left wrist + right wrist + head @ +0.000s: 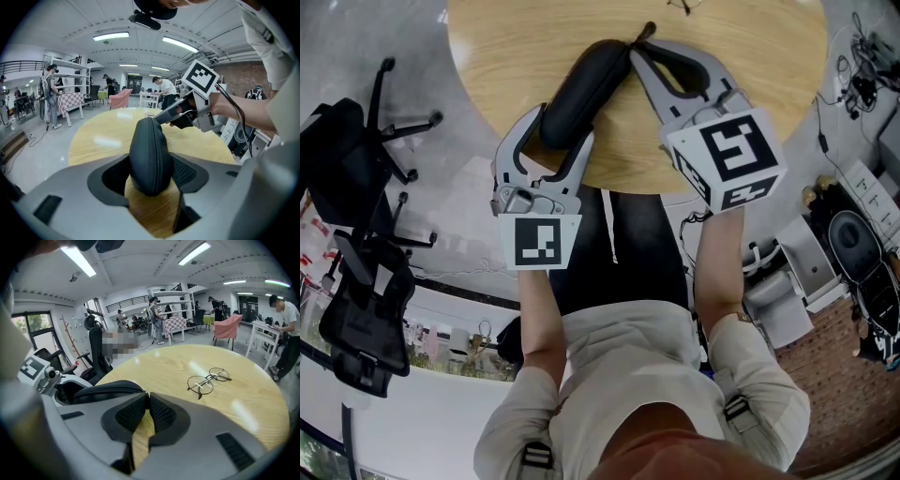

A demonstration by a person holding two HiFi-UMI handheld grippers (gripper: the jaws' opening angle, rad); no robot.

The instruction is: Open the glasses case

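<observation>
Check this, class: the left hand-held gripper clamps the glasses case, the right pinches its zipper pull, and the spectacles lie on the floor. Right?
No: the spectacles lie on the table, as the right gripper view shows. The glasses case and zipper pull are gripped as stated.

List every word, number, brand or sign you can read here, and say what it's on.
No readable text anywhere.
On the left tool and right tool: black-and-white square marker patterns only, no letters.
The glasses case: plain black, no brand visible.
A white panel at the head view's right edge: dark marks, too small to read.
</observation>
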